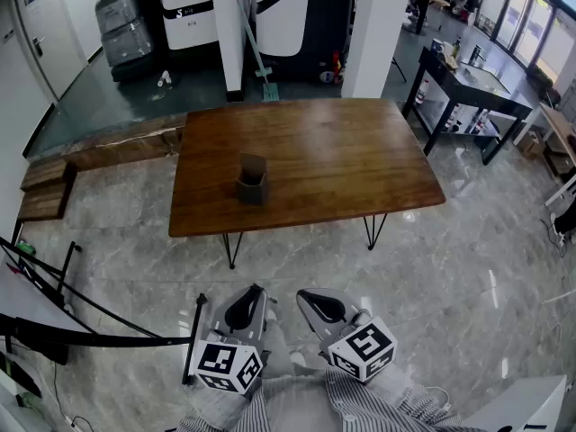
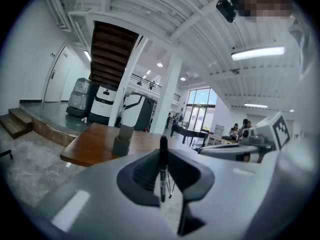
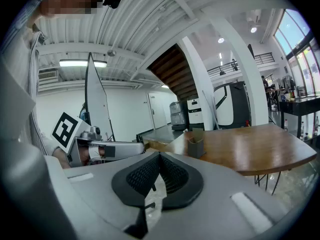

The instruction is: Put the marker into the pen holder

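A grey pen holder (image 1: 252, 190) stands upright on the left half of the wooden table (image 1: 342, 165). Both grippers hang low by the person's body, well short of the table's near edge. My left gripper (image 1: 255, 292) is shut on a black marker (image 2: 163, 166), which stands upright between the pads. In the left gripper view the pen holder (image 2: 122, 143) lies ahead and slightly left. My right gripper (image 1: 306, 295) is beside the left one, its jaws shut with nothing between them (image 3: 159, 156). In the right gripper view the pen holder (image 3: 195, 145) is ahead, a little right.
A marble floor strip separates me from the table. A stand with black legs (image 1: 54, 304) is at my left, wooden steps (image 1: 45, 187) farther left. Behind the table are a white pillar (image 1: 373, 25) and white machines (image 1: 189, 7); a black table (image 1: 468, 84) stands at the back right.
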Available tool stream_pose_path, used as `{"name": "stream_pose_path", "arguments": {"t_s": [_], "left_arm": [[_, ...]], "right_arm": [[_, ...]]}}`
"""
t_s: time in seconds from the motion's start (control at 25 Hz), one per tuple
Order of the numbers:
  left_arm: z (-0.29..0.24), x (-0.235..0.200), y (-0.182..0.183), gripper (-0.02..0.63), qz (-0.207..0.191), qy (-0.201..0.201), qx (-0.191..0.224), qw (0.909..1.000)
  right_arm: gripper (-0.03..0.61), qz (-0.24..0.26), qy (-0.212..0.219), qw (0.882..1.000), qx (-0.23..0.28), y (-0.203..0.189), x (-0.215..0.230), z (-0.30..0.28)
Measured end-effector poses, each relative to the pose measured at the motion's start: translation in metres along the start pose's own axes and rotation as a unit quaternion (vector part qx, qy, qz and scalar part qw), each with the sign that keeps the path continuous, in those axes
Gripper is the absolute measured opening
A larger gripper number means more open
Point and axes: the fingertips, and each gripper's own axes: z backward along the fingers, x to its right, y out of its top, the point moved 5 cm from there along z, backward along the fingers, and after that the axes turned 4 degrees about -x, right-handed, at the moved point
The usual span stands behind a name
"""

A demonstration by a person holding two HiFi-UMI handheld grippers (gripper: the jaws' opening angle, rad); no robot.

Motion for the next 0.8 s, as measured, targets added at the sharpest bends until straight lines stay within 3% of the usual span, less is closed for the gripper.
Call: {"name": "stream_pose_path", "arguments": {"t_s": [0.32, 0.8], "left_arm": [[-0.064, -0.040, 0.017, 0.046, 0.001, -0.011, -0.003, 0.9999], [-0.182, -0.150, 0.094, 0.046, 0.003, -0.036, -0.009, 0.9993]], "right_arm": [[0.000, -0.003, -0.013, 1.000, -0.004, 0.015, 0.050, -0.054], [0.000, -0.019, -0.025, 0.999, -0.005, 0.082, 0.135, -0.185]]}}
